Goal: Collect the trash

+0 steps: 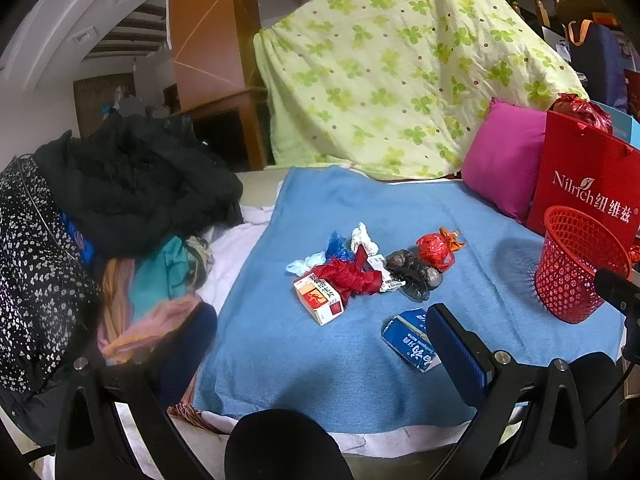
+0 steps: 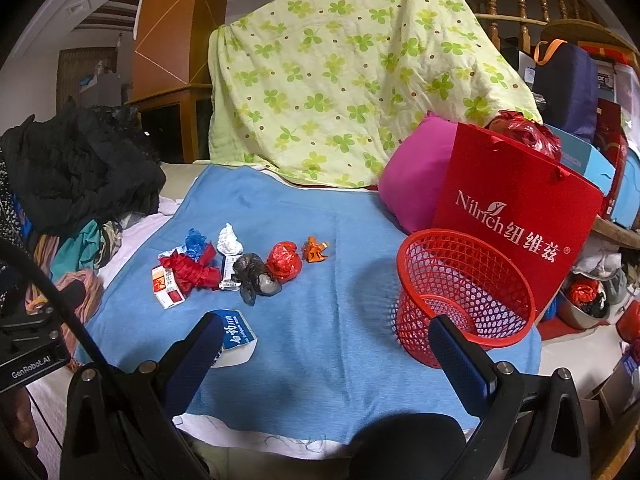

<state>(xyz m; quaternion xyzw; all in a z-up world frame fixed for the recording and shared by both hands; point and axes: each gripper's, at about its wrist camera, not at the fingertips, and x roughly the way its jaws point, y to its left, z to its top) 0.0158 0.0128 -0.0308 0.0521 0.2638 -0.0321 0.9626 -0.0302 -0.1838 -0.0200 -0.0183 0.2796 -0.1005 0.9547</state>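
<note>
Trash lies in a loose pile on the blue blanket (image 1: 304,360): a red-and-white carton (image 1: 319,298), a crumpled red wrapper (image 1: 352,276), a black plastic wad (image 1: 416,274), a red bag ball (image 1: 436,250), white tissue (image 1: 364,238) and a blue box (image 1: 410,338). The same pile shows in the right wrist view around the black wad (image 2: 254,276), with the blue box (image 2: 236,332) nearest. A red mesh basket (image 2: 464,296) stands at the right, also seen as the basket (image 1: 578,266). My left gripper (image 1: 320,344) and right gripper (image 2: 324,354) both hover open and empty above the blanket's near edge.
A heap of dark clothes (image 1: 132,184) fills the left side. A green clover quilt (image 1: 392,72) drapes at the back. A magenta pillow (image 2: 416,176) and a red paper bag (image 2: 516,216) stand behind the basket. Clutter and boxes (image 2: 592,292) sit at far right.
</note>
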